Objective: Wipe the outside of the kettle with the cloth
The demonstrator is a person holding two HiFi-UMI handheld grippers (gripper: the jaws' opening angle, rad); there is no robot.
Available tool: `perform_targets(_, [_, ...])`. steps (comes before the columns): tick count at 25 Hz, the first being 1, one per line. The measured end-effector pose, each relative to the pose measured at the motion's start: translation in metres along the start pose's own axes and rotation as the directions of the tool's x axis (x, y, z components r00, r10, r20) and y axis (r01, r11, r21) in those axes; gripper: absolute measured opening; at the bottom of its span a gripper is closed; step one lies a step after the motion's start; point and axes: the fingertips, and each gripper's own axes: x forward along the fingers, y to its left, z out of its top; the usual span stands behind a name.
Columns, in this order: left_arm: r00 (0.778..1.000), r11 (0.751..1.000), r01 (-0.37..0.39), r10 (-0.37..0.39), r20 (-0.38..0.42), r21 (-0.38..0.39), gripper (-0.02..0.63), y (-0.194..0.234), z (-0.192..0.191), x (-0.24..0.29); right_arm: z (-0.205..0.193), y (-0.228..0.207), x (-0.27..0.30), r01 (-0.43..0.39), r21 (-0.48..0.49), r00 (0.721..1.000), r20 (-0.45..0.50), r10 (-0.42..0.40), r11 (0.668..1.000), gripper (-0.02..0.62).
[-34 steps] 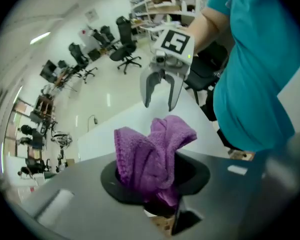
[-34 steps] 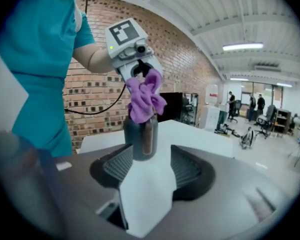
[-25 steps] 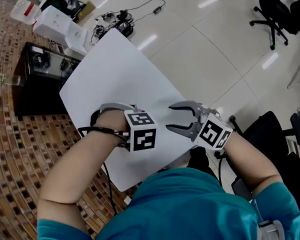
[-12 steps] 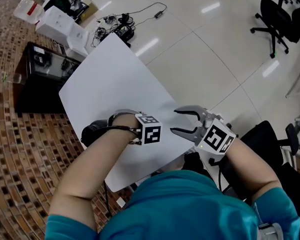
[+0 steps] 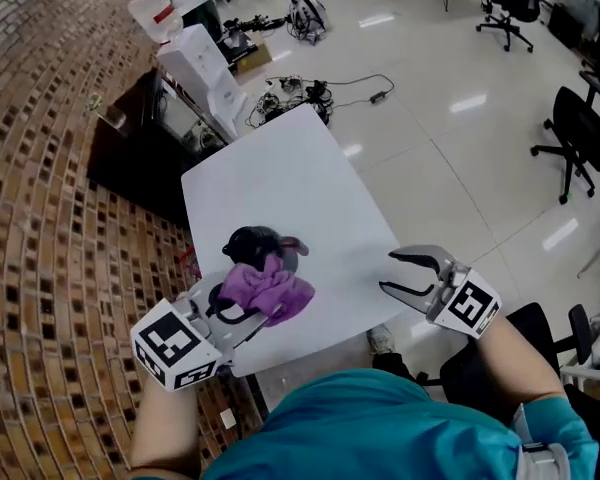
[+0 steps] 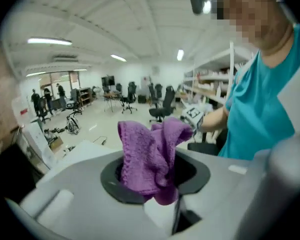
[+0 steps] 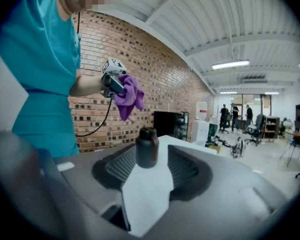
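The left hand-held gripper point(image 5: 235, 310) pinches the purple cloth point(image 5: 268, 290), perhaps just above the black kettle point(image 5: 252, 243) on the white surface point(image 5: 280, 168), near-left part. The right hand-held gripper point(image 5: 387, 272) is spread and empty; its jaws have just been closing slightly.

The cloth point(image 5: 270, 290) is purple, the kettle point(image 5: 252, 242) black, the table point(image 5: 290, 178) plain white. The grey left tongs point(image 5: 242, 306) and right tongs point(image 5: 387, 272) carry cubes of black-and-white squares. The brick floor point(image 5: 40, 268) is mottled brown, the shirt point(image 5: 380, 418) teal.
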Motion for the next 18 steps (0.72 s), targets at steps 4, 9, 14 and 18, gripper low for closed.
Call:
perform_targets(4, [0.945, 0.966, 0.02, 0.065, 0.319, -0.257, 0.135, -0.071, -0.068, -0.109, 0.037, 0.103, -0.002, -0.033, 0.01, 0.998, 0.053, 0.032, 0.999, 0.158])
perform_targets(9, [0.891, 0.942, 0.073, 0.087, 0.447, -0.329, 0.135, -0.155, -0.153, -0.198, 0.091, 0.226, -0.004, -0.022, 0.199, 0.985, 0.174, -0.013, 0.98, 0.087])
perform_targets(14, [0.866, 0.913, -0.018, 0.218, 0.45, -0.407, 0.137, -0.216, -0.203, -0.249, 0.121, 0.314, -0.017, -0.01, 0.233, 0.986, 0.165, -0.029, 0.972, 0.031])
perform_targets(18, [0.849, 0.864, -0.113, 0.34, 0.404, -0.491, 0.135, -0.259, -0.23, -0.261, 0.132, 0.342, -0.054, -0.005, 0.22, 0.985, 0.167, -0.033, 0.975, 0.003])
